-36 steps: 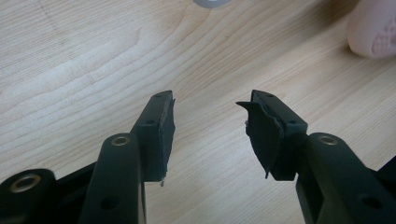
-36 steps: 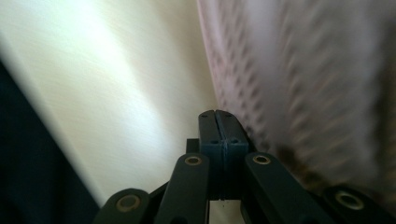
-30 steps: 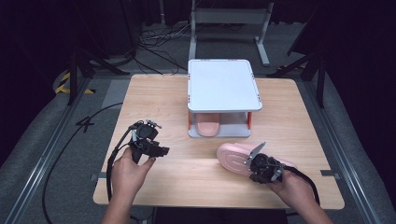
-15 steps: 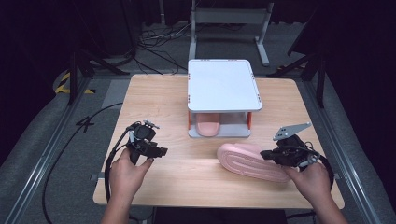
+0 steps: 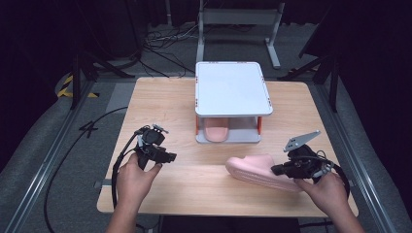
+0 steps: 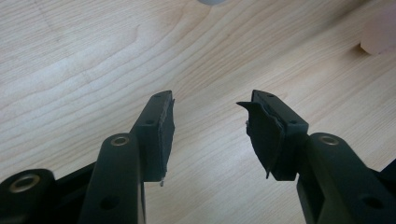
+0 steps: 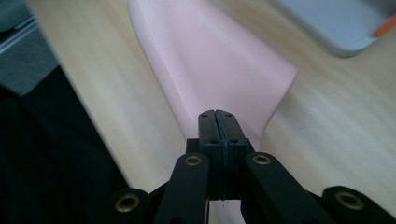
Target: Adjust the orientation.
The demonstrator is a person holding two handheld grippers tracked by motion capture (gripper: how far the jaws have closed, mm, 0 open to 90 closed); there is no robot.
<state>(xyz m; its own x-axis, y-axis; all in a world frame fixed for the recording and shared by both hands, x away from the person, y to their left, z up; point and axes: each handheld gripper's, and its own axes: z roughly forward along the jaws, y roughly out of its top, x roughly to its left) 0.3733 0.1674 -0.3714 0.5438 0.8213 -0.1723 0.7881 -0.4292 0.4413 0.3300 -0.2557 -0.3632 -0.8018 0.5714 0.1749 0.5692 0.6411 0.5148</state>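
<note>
The wooden table (image 5: 170, 111) carries a white two-tier shelf rack (image 5: 232, 87) at its far centre, standing on orange legs. One pink slipper (image 5: 216, 129) lies on the rack's lower tier, under the white top panel.

A second pink slipper (image 5: 260, 171) lies on the near right part of the table, well clear of the rack, its toe pointing left.

Right gripper (image 5: 279, 169): held in the person's right hand (image 5: 328, 191) at the near right edge of the table. The jaws are fully closed against each other. In the right gripper view the closed tips sit at the slipper's (image 7: 210, 60) near end, in contact with or just over its surface; whether any material is pinched between them cannot be told. A grey three-cornered plate (image 5: 301, 141) stands on top of this gripper.

Left gripper (image 5: 167, 157): held in the left hand (image 5: 136, 177) at the near left of the table, well apart from both slippers. In the left gripper view (image 6: 210, 128) the jaws stand wide apart over bare wood and hold nothing. The pad (image 6: 264, 135) on one jaw is torn and peeling at its edge.
</note>
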